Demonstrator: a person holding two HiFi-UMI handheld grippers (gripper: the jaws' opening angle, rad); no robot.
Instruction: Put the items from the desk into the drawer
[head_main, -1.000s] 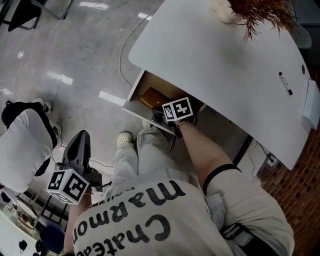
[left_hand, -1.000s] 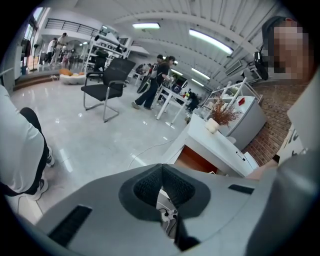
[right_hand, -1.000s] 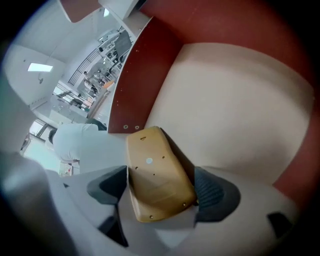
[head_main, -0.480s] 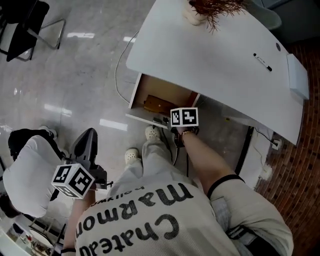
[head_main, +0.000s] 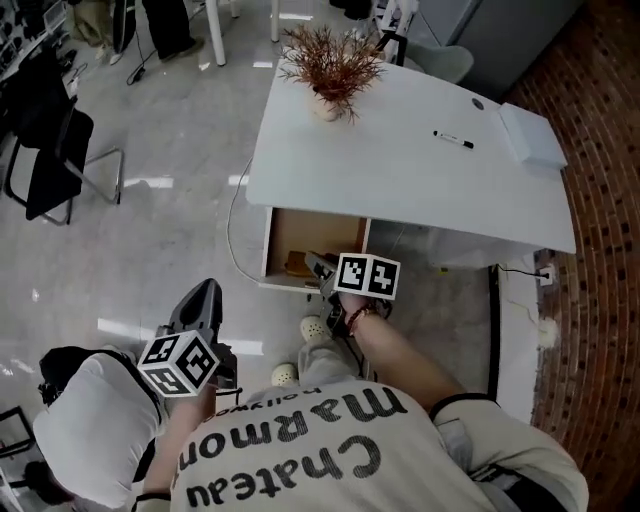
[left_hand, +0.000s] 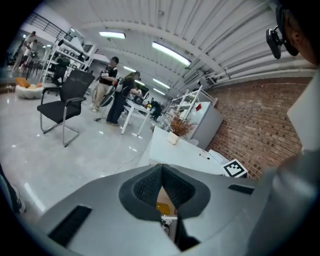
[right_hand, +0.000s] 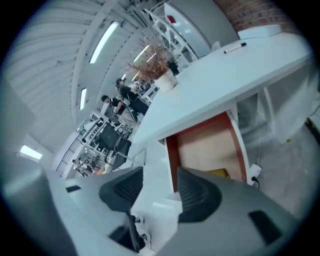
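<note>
The white desk carries a black marker pen and a white pad near its right end. Below its front edge the wooden drawer stands pulled out, with a yellow-brown item inside. My right gripper hangs over the drawer's front edge. Its jaws have just been closing and still show a gap with nothing between them. My left gripper is off to the left over the floor, its pads meeting at the tips and empty.
A potted dry plant stands at the desk's far left end. A black chair is on the floor to the left, a cable runs beside the drawer, and a brick wall lies to the right. People stand far back.
Both grippers have risen, the right one up from the drawer's mouth. The head view has lifted and now takes in the whole desk with the plant, pen and pad.
</note>
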